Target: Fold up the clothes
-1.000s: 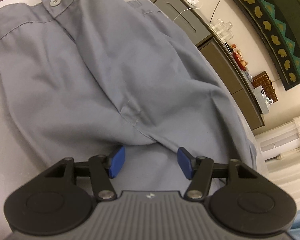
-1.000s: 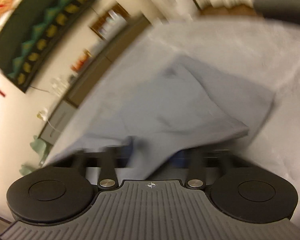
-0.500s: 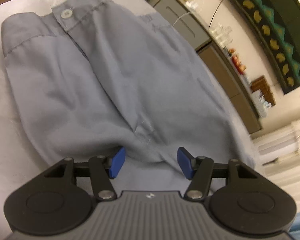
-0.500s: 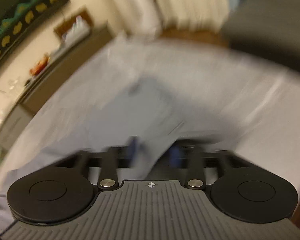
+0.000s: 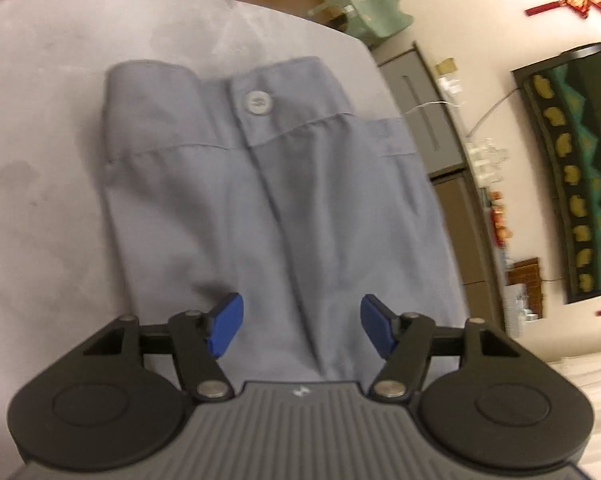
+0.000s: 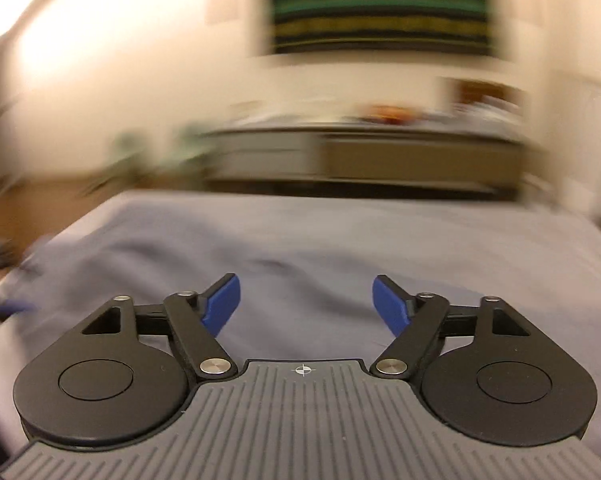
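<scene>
In the left wrist view, the left hand-held gripper (image 5: pixel 300 330) sits low in the frame with its blue pads spread; the jaws have just been opening, and nothing is pinched between them, the cloth lying beneath. The grey trousers (image 5: pixel 268 208) stretch from the pads up the frame's middle, waistband and button (image 5: pixel 255 102) toward the top, flat on the grey tabletop (image 5: pixel 40 140). In the blurred right wrist view, the right hand-held gripper (image 6: pixel 306 304) has also just been opening, its pads wide apart and empty above the trousers (image 6: pixel 220 256), which spread across the middle and left of the frame.
</scene>
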### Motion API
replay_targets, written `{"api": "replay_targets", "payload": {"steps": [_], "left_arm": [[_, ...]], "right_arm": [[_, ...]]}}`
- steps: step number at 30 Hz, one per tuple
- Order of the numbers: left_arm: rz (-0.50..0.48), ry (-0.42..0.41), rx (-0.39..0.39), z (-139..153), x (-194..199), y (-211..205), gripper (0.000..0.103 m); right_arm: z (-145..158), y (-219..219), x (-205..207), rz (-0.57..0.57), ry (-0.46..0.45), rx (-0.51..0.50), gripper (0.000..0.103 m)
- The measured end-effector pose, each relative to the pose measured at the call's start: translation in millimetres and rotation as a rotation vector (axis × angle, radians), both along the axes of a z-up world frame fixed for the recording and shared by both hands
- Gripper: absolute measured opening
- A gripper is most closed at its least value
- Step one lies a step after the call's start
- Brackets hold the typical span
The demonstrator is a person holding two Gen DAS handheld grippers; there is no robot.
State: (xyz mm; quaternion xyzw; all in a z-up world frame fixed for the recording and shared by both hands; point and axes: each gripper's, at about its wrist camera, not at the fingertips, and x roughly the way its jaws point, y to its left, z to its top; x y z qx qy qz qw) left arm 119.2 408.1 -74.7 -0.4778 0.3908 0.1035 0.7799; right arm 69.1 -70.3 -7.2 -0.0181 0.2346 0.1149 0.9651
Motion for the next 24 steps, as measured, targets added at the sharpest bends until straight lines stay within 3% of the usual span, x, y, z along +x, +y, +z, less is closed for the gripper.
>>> {"api": "replay_targets", "payload": {"steps": [3, 4, 5, 7, 8, 9, 11, 13, 15, 17, 19, 21, 22, 23, 24], "left_arm": [[0.020, 0.019, -0.032, -6, -4, 5, 0.068], [0.019, 0.016, -0.058, -9, -5, 5, 0.068], [0.015, 0.009, -0.070, -10, -7, 6, 0.068], [0.002, -0.026, -0.068, -7, -12, 10, 0.068], [0.001, -0.053, -0.062, -4, -15, 12, 0.068], [-0.001, -0.081, -0.056, 0, -18, 14, 0.068], [0.013, -0.137, -0.040, 8, -26, 19, 0.070], [0.038, -0.178, -0.027, 14, -32, 20, 0.074], [0.005, -0.211, -0.036, 21, -28, 13, 0.078], [-0.048, -0.243, -0.043, 28, -22, 3, 0.079], [-0.106, -0.259, 0.010, 36, -19, -12, 0.081], [-0.161, -0.216, 0.103, 38, -10, -27, 0.084], [-0.180, -0.181, 0.141, 37, -4, -33, 0.078], [-0.188, -0.136, 0.171, 32, 1, -37, 0.047], [-0.200, -0.095, 0.194, 27, 6, -40, 0.025]], "right_arm": [[-16, 67, 57, 0.223, 0.066, -0.078, 0.085], [-23, 81, 74, 0.255, 0.092, -0.117, 0.082], [-31, 94, 87, 0.278, 0.124, -0.154, 0.072], [-45, 103, 108, 0.326, 0.236, -0.201, 0.019], [-46, 101, 114, 0.334, 0.269, -0.193, 0.000], [-39, 97, 108, 0.339, 0.247, -0.162, 0.000], [-18, 93, 61, 0.426, 0.147, -0.129, 0.000], [-15, 94, 12, 0.503, 0.114, -0.132, 0.000], [-34, 98, -22, 0.543, 0.124, -0.180, 0.000], [-67, 105, -40, 0.546, 0.131, -0.295, 0.000], [-97, 105, -46, 0.519, 0.150, -0.371, 0.000], [-113, 103, -47, 0.512, 0.161, -0.381, 0.000], [-118, 103, -46, 0.515, 0.168, -0.370, 0.000], [-120, 106, -45, 0.516, 0.173, -0.360, 0.000], [-122, 109, -44, 0.515, 0.176, -0.355, 0.000]]}}
